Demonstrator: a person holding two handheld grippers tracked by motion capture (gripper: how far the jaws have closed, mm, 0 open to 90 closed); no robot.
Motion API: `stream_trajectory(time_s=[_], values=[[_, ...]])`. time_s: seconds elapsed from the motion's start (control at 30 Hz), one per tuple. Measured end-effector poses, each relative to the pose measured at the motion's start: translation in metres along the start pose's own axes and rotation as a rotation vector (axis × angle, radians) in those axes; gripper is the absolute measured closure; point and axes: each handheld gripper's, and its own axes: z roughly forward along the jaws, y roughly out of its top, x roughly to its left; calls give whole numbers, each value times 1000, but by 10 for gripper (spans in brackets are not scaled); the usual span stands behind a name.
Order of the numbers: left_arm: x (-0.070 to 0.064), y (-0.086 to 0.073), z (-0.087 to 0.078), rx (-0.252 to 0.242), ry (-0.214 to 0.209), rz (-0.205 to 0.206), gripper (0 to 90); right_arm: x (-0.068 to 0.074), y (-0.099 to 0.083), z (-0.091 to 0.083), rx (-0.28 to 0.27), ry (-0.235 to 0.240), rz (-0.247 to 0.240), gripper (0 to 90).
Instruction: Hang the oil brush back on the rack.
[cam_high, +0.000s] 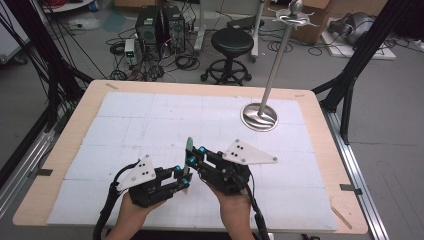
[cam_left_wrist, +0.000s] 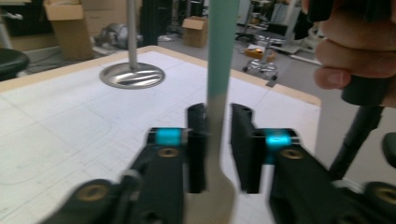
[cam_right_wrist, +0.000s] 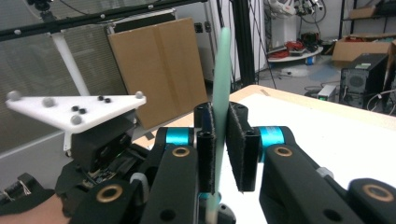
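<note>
Inspecting a two-gripper hold above the near middle of the table (cam_high: 70, 145).

Standing the utensil (cam_high: 189, 147) upright, clear of the white mat, between the left gripper (cam_high: 184, 179) and the right gripper (cam_high: 192, 161), which are meeting tip to tip. Judging this to be a hand-over or a re-grip, with the upright pose giving both sets of jaws access to the flat sides at once.

Pinching the lower, grey part of the utensil (cam_left_wrist: 218, 70) in the left gripper's jaws, as far as the blurred left gripper view allows; the metal is filling almost the whole gap there. Carrying the load on this side, by that reading.

Showing, in the right gripper view, jaws narrowly spread around the utensil (cam_right_wrist: 222, 74): lying against one pad, with a sliver of daylight before the other. Not yet clamping, by judgement.

Presenting as a slim, flat piece: pale green upper handle, dull grey metal below, widening towards the bottom. Not telling the working end, hidden low between the jaws.

Standing well apart at the far right, a metal stand (cam_high: 259, 117), taking no part.
</note>
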Motion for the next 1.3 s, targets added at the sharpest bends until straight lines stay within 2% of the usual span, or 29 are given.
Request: stream_trajectory(time_s=[0.03,0.07,0.13,0.23,0.33,0.43,0.53,0.57,0.63,0.67,0.77,0.8,1.03,1.13,1.17,1.2,1.23,1.3], values=[[2,0,-1,-5,-16,-6,635,-1,1,-1,6,8,-10,830],[4,0,-2,-3,-23,5,574,-4,1,-2,6,29,-5,831],[9,-1,-6,-13,-23,5,487,-10,4,-6,5,43,-18,831],[19,-5,-15,-45,-11,-14,425,-24,12,-10,19,54,-27,831],[28,-8,-24,-63,-5,-36,363,-45,22,-15,26,65,-31,831],[33,-8,-28,-59,-4,-29,286,-63,34,-18,47,75,-40,831],[38,-8,-34,-57,18,-38,204,-80,44,-23,52,106,-46,831],[40,-8,-36,-59,24,-33,205,-84,47,-24,49,103,-50,831],[41,-8,-37,-65,26,-36,208,-90,51,-26,53,91,-50,831],[43,-8,-39,-68,33,-39,206,-101,59,-27,51,59,-53,831],[46,-8,-42,-67,38,-38,204,-108,66,-29,48,35,-50,831],[49,-8,-44,-64,45,-35,203,-118,74,-30,36,4,-43,831],[55,-9,-53,-54,62,-44,204,-144,101,-28,13,-58,-33,832],[58,-10,-58,-63,61,-60,204,-156,109,-26,-3,-87,-24,831],[58,-10,-58,-63,61,-60,203,-156,109,-26,-3,-87,-24,831],[59,-10,-59,-73,62,-68,203,-164,114,-25,-15,-108,-3,832],[59,-10,-59,-73,62,-68,203,-164,114,-25,-15,-108,-3,832],[60,-10,-60,-75,60,-73,203,-173,120,-22,-13,-137,4,833]])
